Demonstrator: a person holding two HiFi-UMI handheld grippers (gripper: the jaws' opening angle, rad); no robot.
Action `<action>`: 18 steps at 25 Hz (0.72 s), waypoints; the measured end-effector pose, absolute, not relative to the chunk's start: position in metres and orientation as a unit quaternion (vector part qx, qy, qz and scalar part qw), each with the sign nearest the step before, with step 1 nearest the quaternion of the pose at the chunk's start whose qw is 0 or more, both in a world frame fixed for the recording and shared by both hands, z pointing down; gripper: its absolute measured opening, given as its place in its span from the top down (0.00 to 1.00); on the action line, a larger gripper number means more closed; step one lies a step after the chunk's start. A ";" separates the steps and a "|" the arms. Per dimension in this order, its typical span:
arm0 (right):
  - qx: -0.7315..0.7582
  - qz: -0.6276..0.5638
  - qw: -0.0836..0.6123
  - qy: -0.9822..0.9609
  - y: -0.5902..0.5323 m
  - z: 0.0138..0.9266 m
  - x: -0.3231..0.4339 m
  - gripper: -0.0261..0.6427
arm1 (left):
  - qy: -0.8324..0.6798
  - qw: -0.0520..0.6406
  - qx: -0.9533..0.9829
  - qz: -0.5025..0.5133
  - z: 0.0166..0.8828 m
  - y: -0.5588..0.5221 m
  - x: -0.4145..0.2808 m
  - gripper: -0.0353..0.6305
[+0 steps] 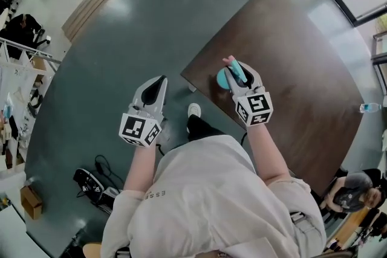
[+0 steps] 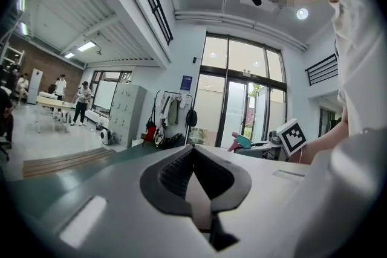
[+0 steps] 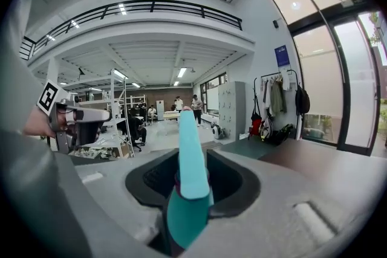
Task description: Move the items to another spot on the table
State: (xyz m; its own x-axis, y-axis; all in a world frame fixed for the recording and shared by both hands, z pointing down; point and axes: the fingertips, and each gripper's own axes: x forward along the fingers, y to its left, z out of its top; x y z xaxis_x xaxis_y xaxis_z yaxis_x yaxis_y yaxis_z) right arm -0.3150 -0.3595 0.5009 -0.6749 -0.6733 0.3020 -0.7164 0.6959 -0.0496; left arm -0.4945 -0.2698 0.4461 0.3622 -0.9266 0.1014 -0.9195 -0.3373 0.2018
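Right gripper (image 1: pixel 237 71) holds a teal item (image 1: pixel 224 78) over the brown table (image 1: pixel 302 87).
Its jaws are clamped on the teal item, which sticks out between them, pink at its far end, over the table's near left part close to the corner. The left gripper (image 1: pixel 159 84) is well to the left, over the dark green floor (image 1: pixel 121 57), its jaws pressed together with nothing between them.

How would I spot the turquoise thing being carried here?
Find the dark brown table on the grey-green floor. Over its near corner, the right hand-held gripper is shut on a slim turquoise plastic object. Its turquoise colour and pink end mark it out.
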 end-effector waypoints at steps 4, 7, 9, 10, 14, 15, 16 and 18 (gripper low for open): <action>0.398 0.083 0.132 -0.904 -0.397 0.506 -0.318 0.78 | -0.547 0.108 0.830 -0.008 0.451 -0.316 -0.499 0.92; 0.414 0.084 0.133 -0.897 -0.420 0.507 -0.320 0.78 | -0.535 0.099 0.839 0.003 0.449 -0.341 -0.502 0.92; 0.425 0.088 0.132 -0.891 -0.428 0.509 -0.322 0.78 | -0.531 0.095 0.842 0.007 0.450 -0.351 -0.507 0.92; 0.430 0.089 0.132 -0.889 -0.431 0.511 -0.323 0.78 | -0.529 0.094 0.843 0.008 0.453 -0.355 -0.509 0.92; 0.454 0.093 0.129 -0.876 -0.446 0.516 -0.322 0.78 | -0.509 0.105 0.854 0.015 0.464 -0.381 -0.513 0.92; 0.462 0.094 0.129 -0.873 -0.450 0.518 -0.321 0.78 | -0.501 0.106 0.859 0.016 0.467 -0.388 -0.513 0.92; 0.469 0.095 0.128 -0.869 -0.453 0.521 -0.321 0.78 | -0.493 0.106 0.864 0.016 0.469 -0.395 -0.512 0.92; 0.484 0.096 0.127 -0.860 -0.456 0.526 -0.321 0.78 | -0.475 0.108 0.873 0.018 0.474 -0.408 -0.512 0.92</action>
